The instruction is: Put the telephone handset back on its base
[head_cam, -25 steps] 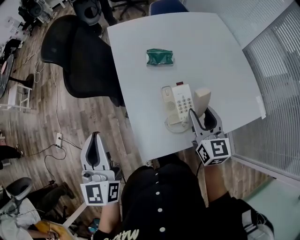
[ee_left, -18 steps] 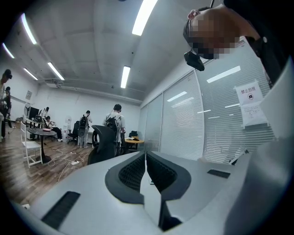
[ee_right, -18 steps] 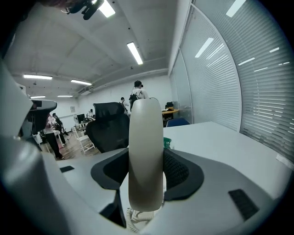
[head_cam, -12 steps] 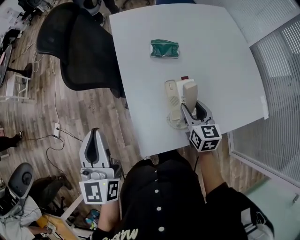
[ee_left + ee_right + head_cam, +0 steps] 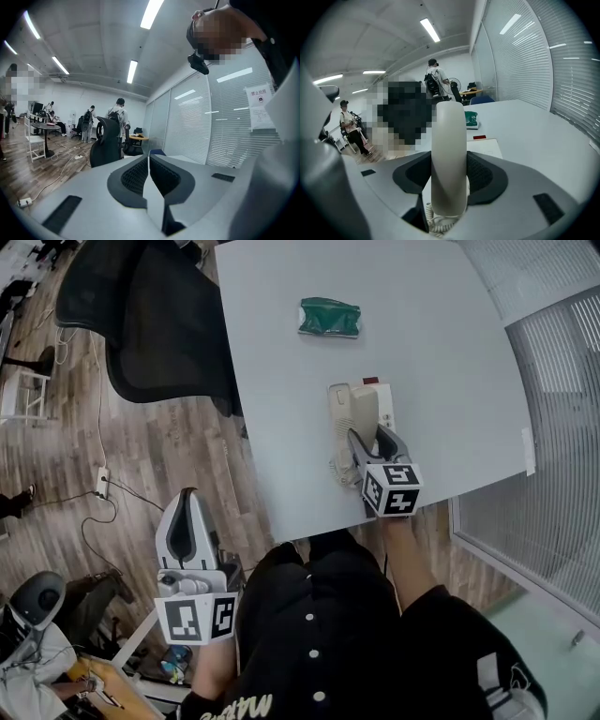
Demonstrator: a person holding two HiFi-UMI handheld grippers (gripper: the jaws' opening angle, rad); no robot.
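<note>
The cream handset [image 5: 364,411] is held upright-tilted over the white phone base [image 5: 337,413], which sits near the table's front edge. My right gripper [image 5: 366,439] is shut on the handset's lower part. In the right gripper view the handset [image 5: 449,150] fills the gap between both pads, with the base [image 5: 487,146] behind it and the coiled cord [image 5: 436,226] below. My left gripper [image 5: 188,498] hangs off the table at the lower left, over the floor. Its jaws [image 5: 149,163] are shut with nothing between them.
A green packet [image 5: 328,317] lies farther back on the white table [image 5: 431,334]. A black office chair [image 5: 150,315] stands at the table's left edge. Slatted blinds [image 5: 553,427] line the right side. Several people stand far off in the room.
My right gripper has come down and leftward with the handset, from beside the base's right edge to over the base. The left gripper has hardly shifted.
</note>
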